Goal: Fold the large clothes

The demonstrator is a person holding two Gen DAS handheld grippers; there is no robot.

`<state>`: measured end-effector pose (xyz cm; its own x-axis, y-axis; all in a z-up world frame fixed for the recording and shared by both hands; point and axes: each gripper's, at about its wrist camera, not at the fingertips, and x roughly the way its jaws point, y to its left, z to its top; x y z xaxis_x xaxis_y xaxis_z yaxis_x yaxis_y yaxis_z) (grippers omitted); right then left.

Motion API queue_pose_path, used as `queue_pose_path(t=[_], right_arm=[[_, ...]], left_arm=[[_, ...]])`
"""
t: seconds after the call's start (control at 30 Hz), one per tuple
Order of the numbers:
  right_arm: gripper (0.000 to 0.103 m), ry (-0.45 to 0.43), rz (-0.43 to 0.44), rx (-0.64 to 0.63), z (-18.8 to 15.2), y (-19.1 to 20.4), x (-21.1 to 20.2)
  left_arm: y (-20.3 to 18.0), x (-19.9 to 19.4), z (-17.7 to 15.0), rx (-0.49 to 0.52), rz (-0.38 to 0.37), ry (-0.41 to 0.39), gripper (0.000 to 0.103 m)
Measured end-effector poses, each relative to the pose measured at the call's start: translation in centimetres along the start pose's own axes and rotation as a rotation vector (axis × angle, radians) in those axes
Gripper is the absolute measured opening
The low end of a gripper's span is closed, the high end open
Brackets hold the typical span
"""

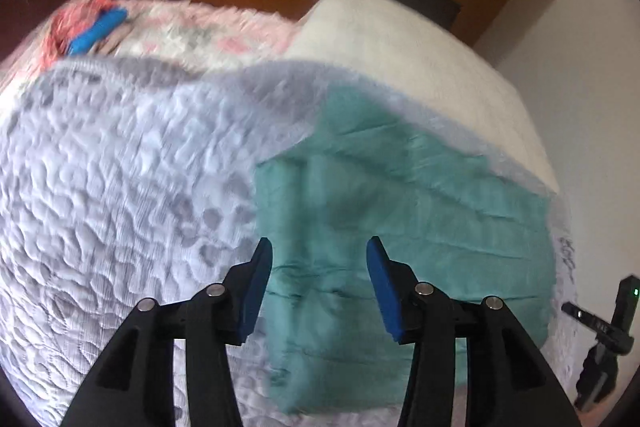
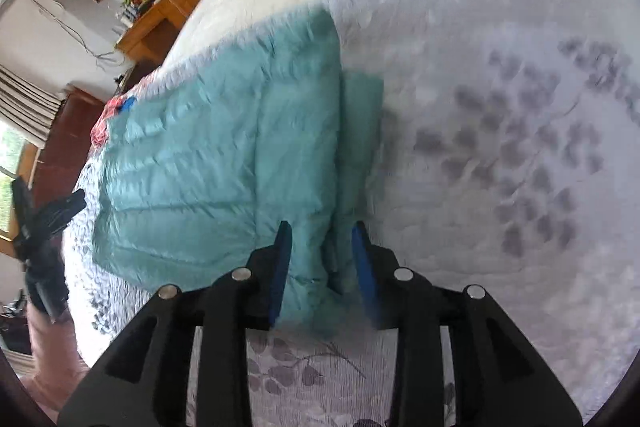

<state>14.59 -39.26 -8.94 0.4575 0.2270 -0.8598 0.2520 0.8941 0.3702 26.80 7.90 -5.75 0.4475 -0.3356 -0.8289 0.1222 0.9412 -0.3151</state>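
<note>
Teal quilted garment (image 1: 400, 227) lies folded flat on the bed's grey-patterned quilt (image 1: 120, 187). Left gripper (image 1: 320, 263) jaws parted, empty, above its 6 o'clock edge. Right gripper (image 2: 322, 247) jaws narrowly apart, holding nothing, over the folded edge.

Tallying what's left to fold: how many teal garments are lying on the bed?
1. The teal quilted garment lies folded on the grey-patterned bedspread, below both grippers. More clothes may be in the blurred pink pile at the far end.
</note>
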Motion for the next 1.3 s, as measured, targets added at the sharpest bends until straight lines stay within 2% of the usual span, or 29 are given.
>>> queue_pose_path(t=[0.07, 0.17, 0.3, 0.43, 0.6, 0.73, 1.03, 1.1, 1.17, 1.2, 1.27, 1.3], right_arm=[[0.032, -0.026, 0.028, -0.046, 0.3, 2.2, -0.9], [0.032, -0.005, 0.064, -0.112, 0.7, 5.7, 0.2], [0.032, 0.051, -0.008, -0.150, 0.1, 7.8, 3.9], [0.031, 0.105, -0.031, -0.137, -0.9, 7.7, 6.7], [0.031, 0.154, -0.042, -0.125, -1.8, 7.1, 9.6], [0.031, 0.160, -0.058, -0.147, -1.9, 7.2, 10.8], [0.031, 0.148, -0.061, -0.154, -2.2, 7.8, 11.9], [0.033, 0.155, -0.042, -0.146, -2.2, 7.5, 11.5], [0.038, 0.120, 0.006, -0.114, -1.8, 7.0, 9.2], [0.042, 0.077, 0.046, -0.104, -1.6, 6.7, 7.5], [0.072, -0.015, 0.114, -0.070, -0.9, 5.4, 4.1], [0.075, -0.045, 0.120, -0.051, -0.6, 4.6, 3.0]], left_arm=[[-3.0, -0.8, -0.3, 0.065, -0.005, -0.003, 0.048], [-6.9, 0.1, -1.2, 0.134, -0.031, 0.008, 0.050], [-9.0, 3.2, -3.7, 0.198, 0.030, 0.069, 0.050], [-8.2, 6.1, -5.9, 0.234, 0.106, 0.112, 0.050], [-7.4, 8.4, -7.0, 0.250, 0.095, 0.123, 0.052], [-7.2, 9.5, -7.7, 0.281, 0.106, 0.114, 0.052], [-7.9, 10.5, -9.2, 0.294, 0.123, 0.119, 0.052], [-8.2, 10.5, -8.2, 0.294, 0.125, 0.141, 0.051], [-8.5, 8.6, -6.9, 0.278, 0.115, 0.149, 0.050], [-8.5, 6.9, -6.0, 0.266, 0.090, 0.123, 0.052], [-7.7, 3.8, -4.6, 0.228, 0.041, 0.052, 0.067], [-7.2, 2.9, -4.0, 0.214, 0.028, 0.026, 0.075]])
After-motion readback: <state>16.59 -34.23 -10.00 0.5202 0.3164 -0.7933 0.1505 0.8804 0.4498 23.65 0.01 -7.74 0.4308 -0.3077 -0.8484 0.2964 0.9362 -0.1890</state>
